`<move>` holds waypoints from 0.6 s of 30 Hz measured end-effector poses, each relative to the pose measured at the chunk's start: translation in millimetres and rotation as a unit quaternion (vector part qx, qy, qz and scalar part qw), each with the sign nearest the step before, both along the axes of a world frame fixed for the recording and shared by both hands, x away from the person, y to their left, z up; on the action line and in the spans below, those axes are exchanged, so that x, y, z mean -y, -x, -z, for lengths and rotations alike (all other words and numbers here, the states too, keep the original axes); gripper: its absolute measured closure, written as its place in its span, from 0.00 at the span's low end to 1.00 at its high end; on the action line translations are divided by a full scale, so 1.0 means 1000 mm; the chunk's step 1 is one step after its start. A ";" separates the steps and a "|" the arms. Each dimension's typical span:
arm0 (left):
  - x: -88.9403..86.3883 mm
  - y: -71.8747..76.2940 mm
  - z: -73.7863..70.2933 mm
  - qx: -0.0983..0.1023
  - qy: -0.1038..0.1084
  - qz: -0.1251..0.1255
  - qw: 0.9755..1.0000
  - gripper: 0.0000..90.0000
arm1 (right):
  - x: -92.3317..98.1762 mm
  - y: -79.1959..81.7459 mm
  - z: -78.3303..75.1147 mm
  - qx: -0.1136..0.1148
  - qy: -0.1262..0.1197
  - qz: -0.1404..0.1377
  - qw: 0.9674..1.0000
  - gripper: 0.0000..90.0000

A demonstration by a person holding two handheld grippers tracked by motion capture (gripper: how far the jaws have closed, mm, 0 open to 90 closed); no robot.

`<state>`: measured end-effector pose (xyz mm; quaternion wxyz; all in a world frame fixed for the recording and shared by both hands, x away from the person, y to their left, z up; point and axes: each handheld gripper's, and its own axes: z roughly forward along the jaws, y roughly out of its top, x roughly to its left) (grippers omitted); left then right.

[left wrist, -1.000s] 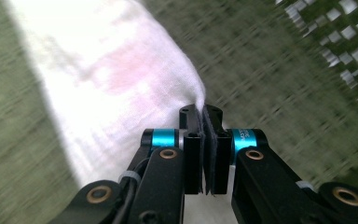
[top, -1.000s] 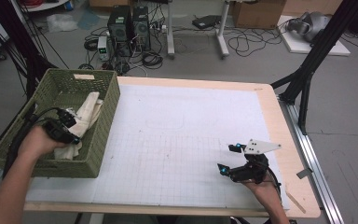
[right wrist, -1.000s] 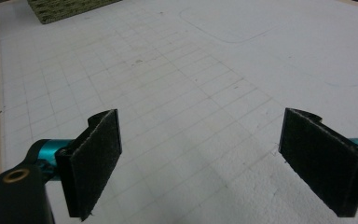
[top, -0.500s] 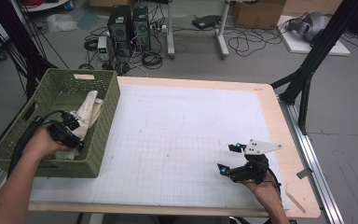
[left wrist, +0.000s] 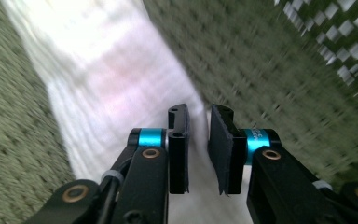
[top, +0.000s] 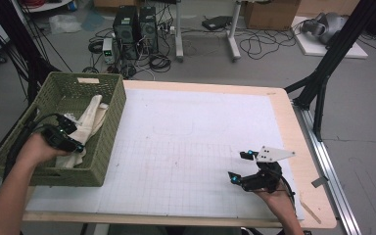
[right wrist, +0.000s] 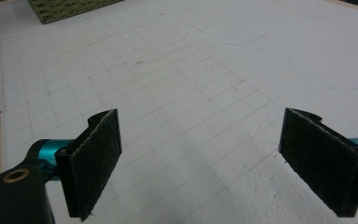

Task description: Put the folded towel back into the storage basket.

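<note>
The green woven basket stands at the left edge of the table, its high mesh walls enclosing the left gripper on all sides. A cream cloth, soft and finely ribbed, lies crumpled inside the basket, draped against the right wall. In the left gripper view, the jaws have just been closing and stand a narrow gap apart over the cloth; a fold runs into the gap, but the pads do not visibly press it. The right gripper rests low over the white gridded mat, well apart from the basket, jaws spread wide and empty. Computer towers and cables occupy the floor beyond.
</note>
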<state>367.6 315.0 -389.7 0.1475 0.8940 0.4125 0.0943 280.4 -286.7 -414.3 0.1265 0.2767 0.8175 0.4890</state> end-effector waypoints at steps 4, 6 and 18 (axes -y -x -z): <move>0.003 0.000 0.009 -0.021 -0.017 0.026 0.999 0.96 | -0.001 0.000 0.000 -0.001 0.000 0.002 1.000 0.14; 0.004 0.001 0.009 -0.030 -0.008 0.030 0.999 0.96 | -0.002 0.000 0.000 0.002 0.003 0.000 1.000 0.14; 0.003 0.002 0.004 -0.034 0.016 0.026 0.999 0.83 | -0.002 0.000 -0.001 0.000 -0.002 0.001 1.000 0.14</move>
